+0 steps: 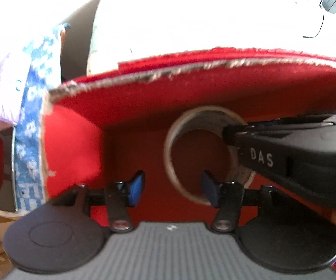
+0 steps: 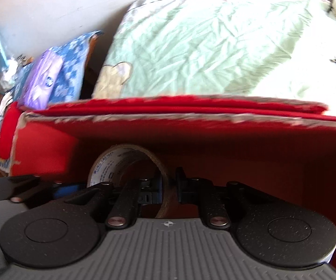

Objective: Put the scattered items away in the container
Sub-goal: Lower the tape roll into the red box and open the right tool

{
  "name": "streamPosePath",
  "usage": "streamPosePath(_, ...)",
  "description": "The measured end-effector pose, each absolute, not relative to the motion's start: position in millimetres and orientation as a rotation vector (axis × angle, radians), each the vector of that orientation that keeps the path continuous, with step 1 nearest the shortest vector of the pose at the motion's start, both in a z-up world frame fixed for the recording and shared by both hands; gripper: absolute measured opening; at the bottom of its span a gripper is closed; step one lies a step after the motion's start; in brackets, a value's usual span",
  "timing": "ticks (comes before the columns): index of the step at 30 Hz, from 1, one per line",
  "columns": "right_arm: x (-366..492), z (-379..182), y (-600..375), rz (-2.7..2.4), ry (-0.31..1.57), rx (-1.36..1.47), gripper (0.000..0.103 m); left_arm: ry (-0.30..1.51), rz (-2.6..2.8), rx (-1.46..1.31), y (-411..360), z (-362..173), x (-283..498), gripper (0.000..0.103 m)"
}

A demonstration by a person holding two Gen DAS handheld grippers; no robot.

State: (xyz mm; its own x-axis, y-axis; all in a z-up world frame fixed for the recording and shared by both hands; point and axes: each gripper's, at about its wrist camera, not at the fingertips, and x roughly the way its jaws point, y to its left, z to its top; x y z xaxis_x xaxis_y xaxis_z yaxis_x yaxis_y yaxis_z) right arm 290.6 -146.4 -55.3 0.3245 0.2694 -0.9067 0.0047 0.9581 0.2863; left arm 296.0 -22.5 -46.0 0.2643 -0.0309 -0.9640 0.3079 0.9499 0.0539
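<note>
Tape is what both tools are gathered around: a brown cardboard-cored roll of packing tape [image 1: 205,154] is sitting inside the red cardboard box with torn, ragged edges [image 1: 144,79], close to its back wall. From where I am standing, the left gripper [image 1: 171,187] is hovering low over the red floor of the box with its blue-padded fingers [image 1: 136,186] spread wide apart and holding nothing; one pad is lying in front of the roll's near rim, the other is over bare floor to the side. The right gripper [image 2: 168,190] is reaching in from the right side, and its two black fingers are standing on either side of the roll's wall, one inside the ring and one outside. They are sitting very close to the cardboard, but whether they are actually pinching it I cannot tell.

Beyond the box's frayed back edge, a folded red flap is lying flat, and behind it a pale green wrinkled bedsheet [image 2: 214,46] is spreading out in bright light. Off to the left, a blue floral-patterned cloth [image 2: 72,70] is draping down with a lilac plastic packet [image 2: 43,79] resting on it
</note>
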Motion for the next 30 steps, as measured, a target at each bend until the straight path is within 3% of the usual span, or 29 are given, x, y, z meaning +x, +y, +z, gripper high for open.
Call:
streamPosePath(13, 290.8, -63.9, -143.1, 0.169, 1.262, 0.406, 0.016, 1.159, -0.210, 0.295, -13.7, -22.7, 271.9, 0.065)
streamPosePath(22, 289.2, -53.4, -131.9, 0.285, 1.236, 0.427, 0.025, 1.114, -0.237, 0.280, -32.5, 8.6, 203.9, 0.064)
streamPosePath(30, 288.0, -54.5, -140.8, 0.290, 1.267, 0.495, 0.023, 1.085, -0.242, 0.311, -13.5, -23.2, 234.1, 0.064)
